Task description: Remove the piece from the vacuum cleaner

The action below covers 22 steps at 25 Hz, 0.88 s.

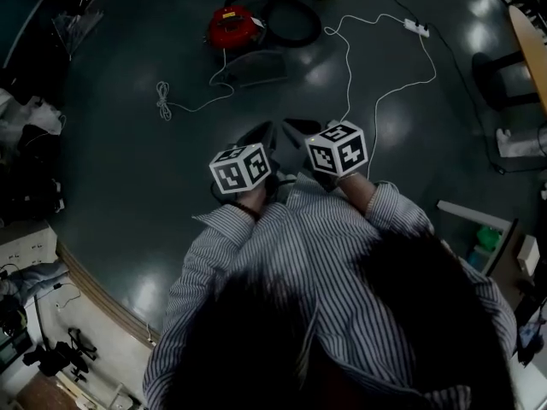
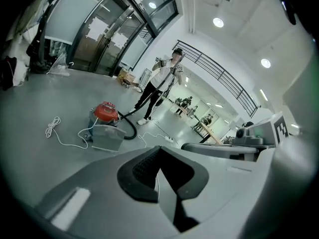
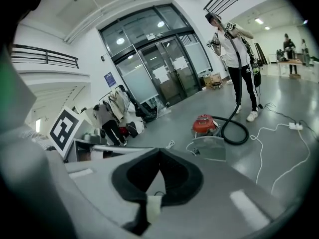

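A red vacuum cleaner (image 1: 232,26) stands on the dark floor well ahead of me, with its black hose (image 1: 295,24) looped to the right. A grey boxy piece (image 1: 255,67) sits against its near side. The left gripper view shows the vacuum cleaner (image 2: 106,112) and the piece (image 2: 107,137); in the right gripper view the vacuum cleaner (image 3: 205,123) and the piece (image 3: 210,147) appear again. My left gripper (image 1: 261,133) and right gripper (image 1: 297,128) are side by side near my chest, far short of the vacuum. Both are shut with nothing between the jaws.
A white cable (image 1: 359,75) snakes over the floor to a power strip (image 1: 416,28), and a coiled cord (image 1: 162,99) lies to the left. A person (image 3: 238,49) stands beyond the vacuum holding the hose. A desk (image 1: 530,41) is at the right and clutter (image 1: 30,118) at the left.
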Available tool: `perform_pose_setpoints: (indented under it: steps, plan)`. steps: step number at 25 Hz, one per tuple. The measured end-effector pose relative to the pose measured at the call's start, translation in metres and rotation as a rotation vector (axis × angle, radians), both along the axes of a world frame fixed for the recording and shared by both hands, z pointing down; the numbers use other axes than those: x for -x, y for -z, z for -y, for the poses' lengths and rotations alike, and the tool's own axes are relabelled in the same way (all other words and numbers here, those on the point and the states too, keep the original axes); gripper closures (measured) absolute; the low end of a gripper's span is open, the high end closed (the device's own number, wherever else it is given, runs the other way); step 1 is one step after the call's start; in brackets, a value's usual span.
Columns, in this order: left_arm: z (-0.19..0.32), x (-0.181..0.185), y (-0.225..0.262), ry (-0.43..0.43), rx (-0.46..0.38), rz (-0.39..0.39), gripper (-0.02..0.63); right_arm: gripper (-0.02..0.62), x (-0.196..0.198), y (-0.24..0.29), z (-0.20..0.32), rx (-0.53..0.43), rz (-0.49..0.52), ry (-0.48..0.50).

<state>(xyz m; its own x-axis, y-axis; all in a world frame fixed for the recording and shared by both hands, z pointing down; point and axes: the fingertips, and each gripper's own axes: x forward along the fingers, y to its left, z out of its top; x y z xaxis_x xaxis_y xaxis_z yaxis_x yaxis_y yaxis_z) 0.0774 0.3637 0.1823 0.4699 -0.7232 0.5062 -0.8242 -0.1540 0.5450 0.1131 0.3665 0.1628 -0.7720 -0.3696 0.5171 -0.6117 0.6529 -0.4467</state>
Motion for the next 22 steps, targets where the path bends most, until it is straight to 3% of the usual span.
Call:
perform_pose_setpoints:
  steps: [9, 15, 22]
  plan:
    - [0.054, 0.019, -0.020, 0.001, 0.028, 0.006, 0.600, 0.594, 0.012, -0.020, 0.062, 0.026, -0.019, -0.029]
    - [0.132, 0.061, -0.024, 0.001, 0.041, -0.017, 0.600, 0.594, 0.045, -0.028, 0.138, 0.029, -0.032, -0.066]
    - [0.238, 0.115, -0.019, -0.100, 0.041, 0.032, 0.600, 0.594, 0.101, -0.024, 0.245, 0.043, -0.011, -0.154]
